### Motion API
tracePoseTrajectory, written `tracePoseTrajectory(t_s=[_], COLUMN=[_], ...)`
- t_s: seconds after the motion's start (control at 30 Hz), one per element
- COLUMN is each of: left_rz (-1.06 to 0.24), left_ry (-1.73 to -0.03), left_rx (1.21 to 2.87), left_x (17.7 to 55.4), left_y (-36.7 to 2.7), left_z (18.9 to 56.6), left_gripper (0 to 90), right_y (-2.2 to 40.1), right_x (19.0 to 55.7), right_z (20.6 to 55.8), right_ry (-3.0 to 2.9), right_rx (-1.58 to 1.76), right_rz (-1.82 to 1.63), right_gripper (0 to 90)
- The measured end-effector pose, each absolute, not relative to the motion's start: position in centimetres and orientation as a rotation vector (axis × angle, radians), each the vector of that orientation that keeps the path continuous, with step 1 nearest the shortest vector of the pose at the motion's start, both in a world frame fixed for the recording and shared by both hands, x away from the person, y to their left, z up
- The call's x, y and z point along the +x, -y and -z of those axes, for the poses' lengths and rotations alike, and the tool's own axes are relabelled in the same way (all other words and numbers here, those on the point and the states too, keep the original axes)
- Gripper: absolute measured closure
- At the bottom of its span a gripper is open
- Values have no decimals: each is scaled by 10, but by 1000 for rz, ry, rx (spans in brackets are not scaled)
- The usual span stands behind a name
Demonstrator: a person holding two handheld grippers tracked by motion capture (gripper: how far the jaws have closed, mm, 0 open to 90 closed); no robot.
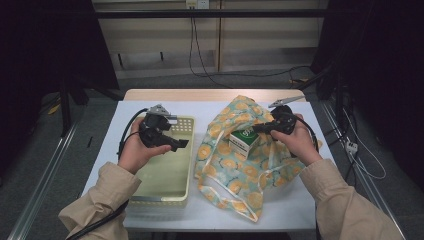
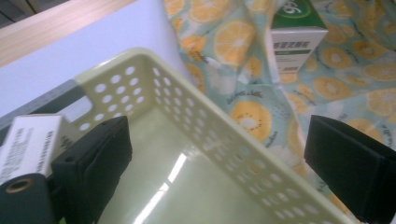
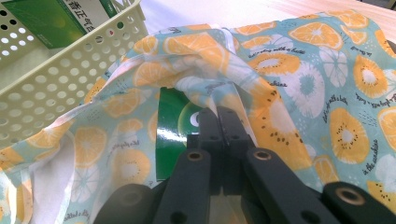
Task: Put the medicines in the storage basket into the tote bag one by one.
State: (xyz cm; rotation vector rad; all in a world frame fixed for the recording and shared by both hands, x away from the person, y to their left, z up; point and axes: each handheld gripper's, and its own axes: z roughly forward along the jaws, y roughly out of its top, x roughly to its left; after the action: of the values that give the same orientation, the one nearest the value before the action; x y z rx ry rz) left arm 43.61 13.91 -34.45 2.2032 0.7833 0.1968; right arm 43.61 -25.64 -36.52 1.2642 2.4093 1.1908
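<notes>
In the high view, a white table (image 1: pixel 150 107) carries a pale yellow basket (image 1: pixel 186 165) at centre left and a fruit-print cloth bag (image 1: pixel 225 170) at centre right. The left gripper (image 1: pixel 176 144) hovers above the basket, its jaws pointing toward the right of the frame. In the left gripper view these jaws stand wide apart with nothing between them: one black pad at lower left, the other at the right edge, and the perforated basket wall (image 2: pixel 224 140) running diagonally below them. A white box (image 2: pixel 25 140) lies in the basket at the left edge of that view.

The right gripper (image 1: pixel 254 129) sits at centre right of the high view, over the bag. In the right gripper view its jaws are clenched together on the bag's edge (image 3: pixel 212 95), pinching the fabric at the middle of the frame. Just behind the pinched cloth a glossy green box face (image 3: pixel 170 135) shows in the bag's opening.

That green and white box (image 1: pixel 244 141) stands in the mouth of the bag in the high view, just below and to the left of the right gripper's tips. In the left gripper view the same box (image 2: pixel 294 39) appears at the upper right, resting on the printed cloth (image 2: pixel 247 116).
</notes>
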Motion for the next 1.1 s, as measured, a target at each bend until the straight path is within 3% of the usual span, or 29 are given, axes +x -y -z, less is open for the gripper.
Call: tracePoseTrajectory(t_s=[0.5,1.1], left_rz=[-295,-323], left_ry=[-852,-973], left_rx=[2203,2209], left_x=[451,465], left_y=[-169,-205], left_z=[350,371], left_gripper=[81,118], right_y=[257,260], right_x=[436,436], right_z=[366,366], right_ry=[-2410,-2408], right_rx=[1264,1271], right_rz=[-1198,-1202], right_gripper=[900,900])
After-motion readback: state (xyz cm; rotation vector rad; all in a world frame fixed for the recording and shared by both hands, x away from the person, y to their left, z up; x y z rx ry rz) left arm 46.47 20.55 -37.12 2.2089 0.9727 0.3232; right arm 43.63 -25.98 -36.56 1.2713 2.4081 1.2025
